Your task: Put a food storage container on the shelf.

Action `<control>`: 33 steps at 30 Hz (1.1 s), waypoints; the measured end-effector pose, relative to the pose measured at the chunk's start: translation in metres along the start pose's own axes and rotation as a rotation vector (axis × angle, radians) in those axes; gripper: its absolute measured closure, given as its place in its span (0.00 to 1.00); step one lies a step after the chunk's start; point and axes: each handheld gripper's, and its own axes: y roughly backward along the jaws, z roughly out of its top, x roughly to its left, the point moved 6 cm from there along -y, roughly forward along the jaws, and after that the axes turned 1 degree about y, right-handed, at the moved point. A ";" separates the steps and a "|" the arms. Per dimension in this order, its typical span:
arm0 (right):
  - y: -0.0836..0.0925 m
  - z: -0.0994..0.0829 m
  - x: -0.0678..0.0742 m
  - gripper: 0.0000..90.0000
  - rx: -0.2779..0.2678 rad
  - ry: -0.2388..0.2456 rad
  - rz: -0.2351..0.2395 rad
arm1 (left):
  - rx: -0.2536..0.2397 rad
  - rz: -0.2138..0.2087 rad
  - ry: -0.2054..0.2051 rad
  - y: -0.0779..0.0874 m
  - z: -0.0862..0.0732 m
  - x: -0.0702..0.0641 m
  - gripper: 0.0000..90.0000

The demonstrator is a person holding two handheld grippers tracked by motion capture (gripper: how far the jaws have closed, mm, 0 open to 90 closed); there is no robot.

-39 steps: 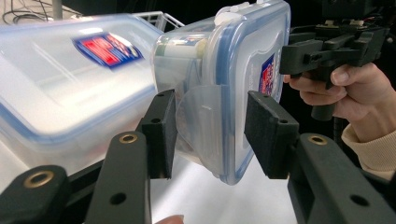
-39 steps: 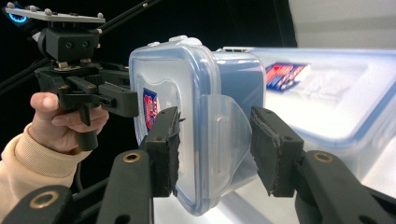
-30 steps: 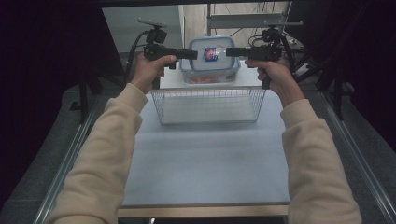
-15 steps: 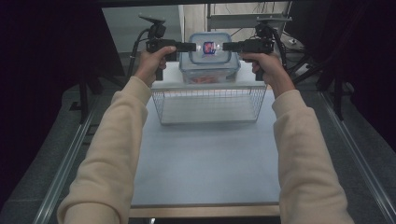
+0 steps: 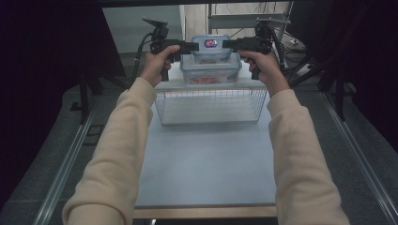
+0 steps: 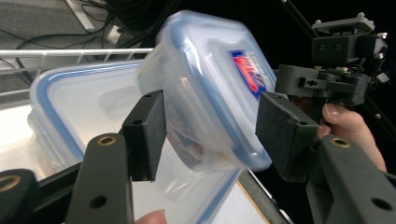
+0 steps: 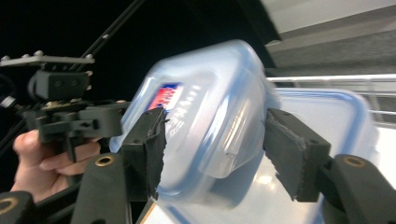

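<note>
on the pale desk [image 5: 206, 159], both grippers [image 5: 195, 46] [image 5: 226, 44] have just been opening around the small box [image 5: 211, 47], now released on the larger container [image 5: 211, 72]; next they should back away.

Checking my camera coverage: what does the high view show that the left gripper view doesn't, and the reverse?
High view: the bare tabletop and both cream sleeves. Left gripper view: the left tongs close up, their pads having just been opening, with the small container between them. Both: that labelled small container sitting atop the larger container.
</note>
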 end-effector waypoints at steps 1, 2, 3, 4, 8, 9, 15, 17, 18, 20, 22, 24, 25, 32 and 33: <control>0.001 0.000 -0.002 0.44 -0.006 -0.001 -0.004 | -0.002 0.007 -0.002 0.000 0.000 0.001 0.48; 0.001 0.000 -0.003 0.44 -0.010 -0.015 -0.001 | -0.005 0.005 -0.001 -0.001 0.000 0.001 0.47; 0.002 0.000 -0.004 0.44 -0.011 -0.018 0.001 | -0.003 0.001 0.000 -0.001 -0.001 0.001 0.47; 0.003 0.000 -0.005 0.44 -0.015 -0.022 -0.001 | -0.004 0.004 -0.001 -0.001 -0.001 0.001 0.46; 0.005 0.000 -0.004 0.44 -0.026 -0.009 -0.017 | -0.007 0.015 -0.010 0.001 0.000 0.000 0.43; 0.007 0.001 -0.004 0.43 -0.034 -0.009 -0.018 | -0.008 0.016 -0.017 0.003 0.000 -0.001 0.41; 0.022 -0.004 0.004 0.42 -0.040 0.059 -0.021 | -0.052 0.046 -0.061 0.017 -0.003 -0.007 0.38; 0.026 -0.009 0.007 0.42 -0.031 0.086 -0.023 | -0.054 0.055 -0.078 0.022 -0.007 -0.007 0.38; 0.028 -0.011 0.008 0.42 -0.028 0.097 -0.021 | -0.060 0.060 -0.085 0.025 -0.010 -0.008 0.38; 0.033 -0.016 0.012 0.41 -0.030 0.115 -0.010 | -0.065 0.055 -0.094 0.032 -0.016 -0.009 0.38; 0.038 -0.020 0.015 0.41 -0.027 0.135 -0.009 | -0.069 0.053 -0.109 0.040 -0.022 -0.011 0.38; 0.044 -0.026 0.018 0.40 -0.024 0.161 -0.007 | -0.059 0.070 -0.138 0.047 -0.030 -0.013 0.38; 0.046 -0.029 0.019 0.40 -0.021 0.164 -0.004 | -0.056 0.086 -0.150 0.051 -0.034 -0.014 0.38; 0.062 -0.057 0.021 0.39 -0.029 0.217 0.014 | -0.058 0.143 -0.237 0.067 -0.073 -0.024 0.38; 0.065 -0.062 0.021 0.39 -0.028 0.226 0.006 | -0.059 0.143 -0.254 0.069 -0.082 -0.025 0.38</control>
